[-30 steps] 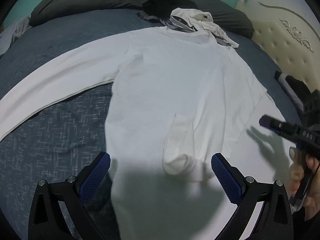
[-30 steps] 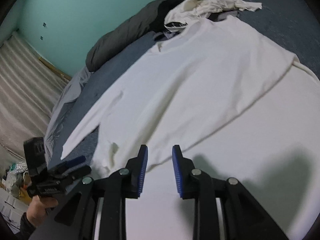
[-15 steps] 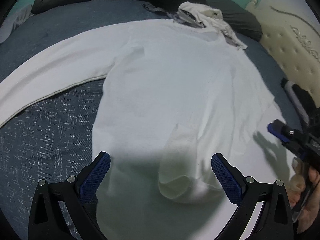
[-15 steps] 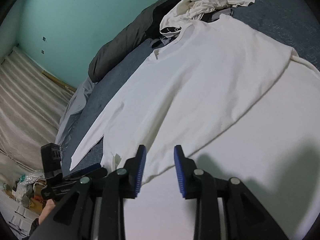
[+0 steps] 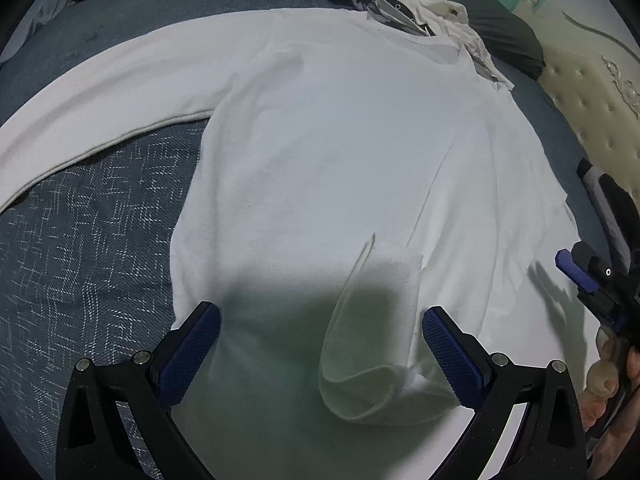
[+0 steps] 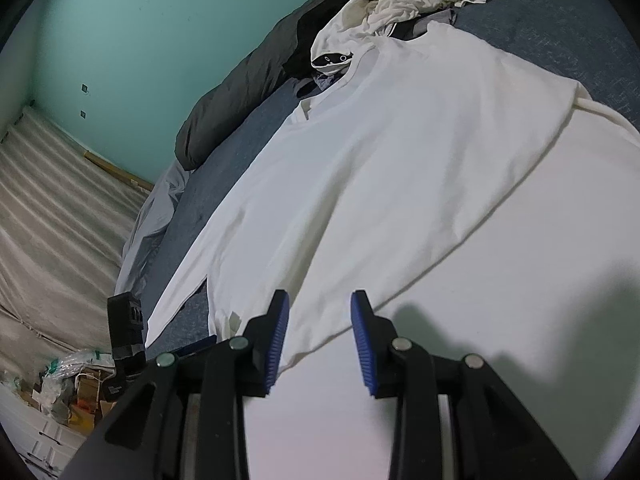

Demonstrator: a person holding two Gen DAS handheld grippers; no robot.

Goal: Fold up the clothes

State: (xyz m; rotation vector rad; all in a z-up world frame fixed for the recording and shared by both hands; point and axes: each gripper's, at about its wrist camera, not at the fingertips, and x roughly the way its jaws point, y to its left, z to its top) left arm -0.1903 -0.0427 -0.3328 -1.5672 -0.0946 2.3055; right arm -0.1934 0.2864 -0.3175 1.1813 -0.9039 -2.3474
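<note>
A white long-sleeved shirt [image 5: 340, 152] lies spread flat on the blue bed [image 5: 92, 240]. One sleeve [image 5: 104, 108] stretches out to the left. The other sleeve is folded over the body, and its cuff [image 5: 368, 360] lies between the wide-apart fingers of my left gripper [image 5: 320, 356], which is open just above the cloth. My right gripper [image 6: 318, 336] hovers over the shirt's [image 6: 400, 184] side edge; its jaws stand a little apart with nothing between them. It also shows at the right edge of the left wrist view as the right gripper [image 5: 580, 276], held by a hand [image 5: 608, 376].
A crumpled pile of pale clothes [image 5: 432, 12] and a dark duvet [image 5: 504, 32] lie at the head of the bed. A padded cream headboard [image 5: 592, 92] stands to the right. A teal wall [image 6: 160, 40] is behind, with clutter on the floor [image 6: 72, 384].
My left gripper has sunk toward the shirt, so the folded cuff now lies between its fingers. The right gripper's jaws have widened slightly.
</note>
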